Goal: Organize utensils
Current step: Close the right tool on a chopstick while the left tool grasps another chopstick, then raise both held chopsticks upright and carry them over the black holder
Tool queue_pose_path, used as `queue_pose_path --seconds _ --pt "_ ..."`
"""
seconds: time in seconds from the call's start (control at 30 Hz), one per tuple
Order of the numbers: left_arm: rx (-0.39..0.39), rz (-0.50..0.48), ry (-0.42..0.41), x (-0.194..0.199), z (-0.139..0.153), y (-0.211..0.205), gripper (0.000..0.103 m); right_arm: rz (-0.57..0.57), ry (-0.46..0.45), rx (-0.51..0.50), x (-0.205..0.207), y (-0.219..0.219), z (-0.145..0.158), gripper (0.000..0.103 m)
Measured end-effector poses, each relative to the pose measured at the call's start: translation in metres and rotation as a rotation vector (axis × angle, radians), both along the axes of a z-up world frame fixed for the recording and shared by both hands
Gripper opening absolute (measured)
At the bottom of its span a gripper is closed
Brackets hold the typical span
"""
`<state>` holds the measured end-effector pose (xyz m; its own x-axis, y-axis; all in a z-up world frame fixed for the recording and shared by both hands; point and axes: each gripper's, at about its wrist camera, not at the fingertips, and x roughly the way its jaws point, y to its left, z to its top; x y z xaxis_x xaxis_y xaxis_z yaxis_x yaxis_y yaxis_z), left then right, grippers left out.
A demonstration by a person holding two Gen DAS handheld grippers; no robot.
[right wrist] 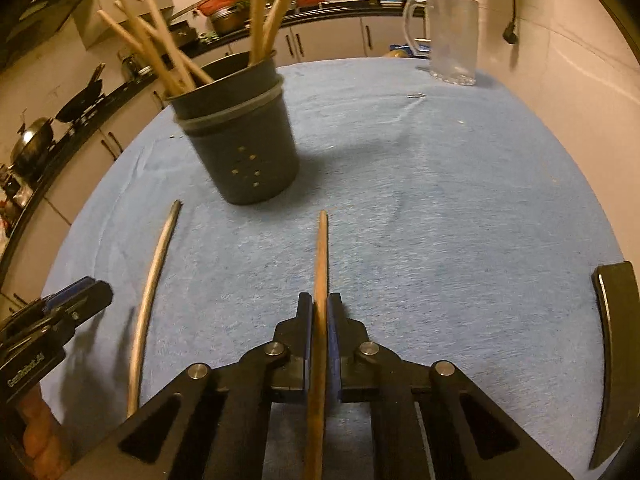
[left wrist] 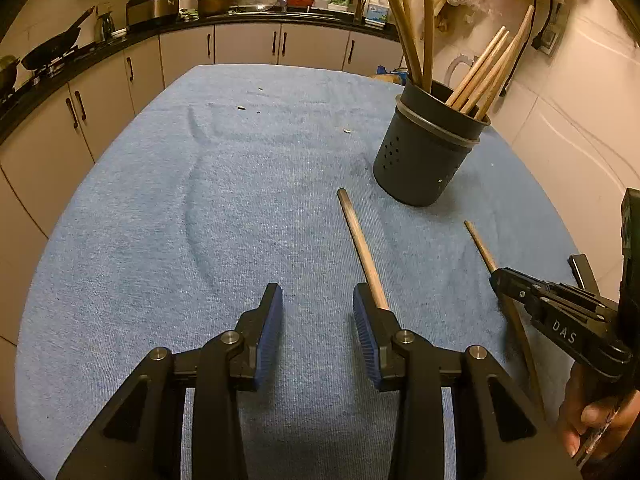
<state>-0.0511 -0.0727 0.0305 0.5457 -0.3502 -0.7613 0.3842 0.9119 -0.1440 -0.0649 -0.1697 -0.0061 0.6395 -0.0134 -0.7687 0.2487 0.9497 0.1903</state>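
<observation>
Right tool (right wrist: 319,312) is clenched on a thin brown wooden chopstick (right wrist: 321,256), which runs between its two blue pads and points straight forward over the blue cloth-covered desk (right wrist: 460,220). Ahead of this tool and a little to its left stands the dark grey perforated plastic utensil holder (right wrist: 244,148), upright, with several light wooden chopsticks (right wrist: 160,52) leaning inside it. To the left of the right tool a second, greyer wooden chopstick (right wrist: 154,276) lies flat on the cloth, well apart from the held one. Far ahead to the right stands a clear glass pitcher with a handle (right wrist: 452,36) near the desk edge. A curved black piece (right wrist: 612,352) is at the right border; I cannot tell what it is.

Left tool (left wrist: 318,312) is released, with its blue pads wide apart and nothing between them. The greyer chopstick (left wrist: 362,248) lies just beside its right pad and points toward the holder (left wrist: 424,152), which is ahead and to the right. The right tool (left wrist: 496,278) enters from the right side, gripping its chopstick (left wrist: 480,246).
</observation>
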Motion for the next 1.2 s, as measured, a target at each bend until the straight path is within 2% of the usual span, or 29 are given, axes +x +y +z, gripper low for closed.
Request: queue_pose_path --seconds 0.17,0.5,0.77,0.83,0.87,0.97,1.07,1.2 --pt "0.010 -0.008 0.017 0.003 -0.001 -0.007 0.035 0.015 -0.027 0.041 -0.003 -0.001 0.002 0.008" --pt "0.029 -0.064 0.132 0.031 -0.001 -0.036 0.035 -0.014 -0.096 0.077 -0.015 -0.010 0.017 0.008" --pt "0.105 -0.064 0.183 0.061 -0.007 -0.066 0.035 -0.026 -0.124 0.098 -0.020 -0.017 0.023 0.008" --pt "0.124 -0.063 0.196 0.068 -0.010 -0.074 0.033 -0.029 -0.131 0.101 -0.022 -0.019 0.025 0.008" --pt "0.149 -0.063 0.186 0.070 -0.010 -0.079 0.027 -0.029 -0.132 0.103 -0.022 -0.020 0.025 0.008" --pt "0.183 -0.065 0.168 0.075 -0.010 -0.089 0.022 -0.032 -0.137 0.102 -0.023 -0.019 0.027 0.008" --pt "0.211 -0.056 0.141 0.075 -0.011 -0.090 0.012 -0.034 -0.142 0.102 -0.023 -0.020 0.030 0.008" --pt "0.185 -0.075 0.131 0.067 -0.010 -0.082 0.007 -0.029 -0.153 0.097 -0.025 -0.017 0.034 0.008"
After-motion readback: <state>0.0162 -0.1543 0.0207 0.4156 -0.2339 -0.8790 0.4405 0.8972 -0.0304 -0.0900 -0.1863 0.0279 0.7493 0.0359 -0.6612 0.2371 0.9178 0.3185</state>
